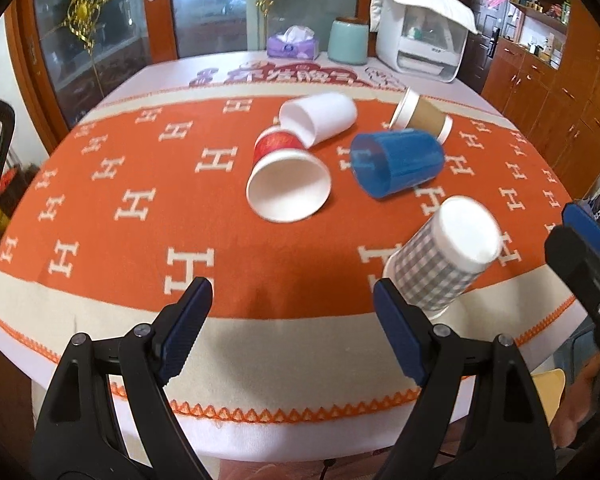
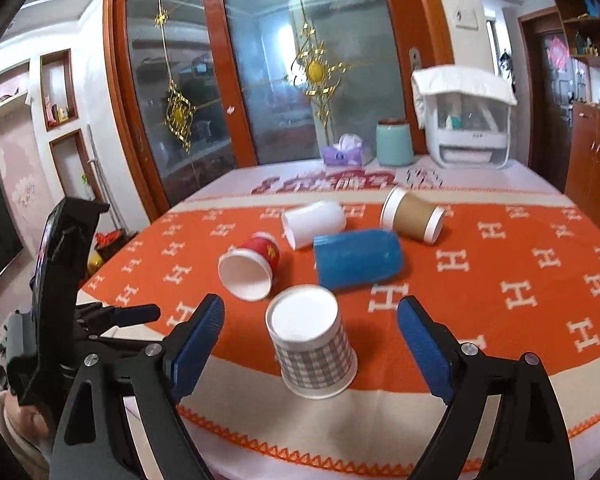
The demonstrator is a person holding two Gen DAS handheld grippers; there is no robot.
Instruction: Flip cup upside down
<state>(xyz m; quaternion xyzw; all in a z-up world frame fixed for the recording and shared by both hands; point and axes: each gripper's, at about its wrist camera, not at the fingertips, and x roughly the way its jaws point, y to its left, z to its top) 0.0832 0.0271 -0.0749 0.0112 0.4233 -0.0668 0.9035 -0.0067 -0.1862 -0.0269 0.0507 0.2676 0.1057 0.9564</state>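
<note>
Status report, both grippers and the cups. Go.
Left gripper, right gripper open, empty. Checked cup inverted. Red cup, blue cup on sides. Path clear.

Left gripper spread wide, right gripper spread wide, both empty

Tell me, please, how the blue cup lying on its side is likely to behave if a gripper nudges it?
The blue cup lies on its side, so it would probably roll, curving because it tapers. It looks like rigid plastic, likely stiffer than the paper cups. The white cup beside it might get bumped.
</note>
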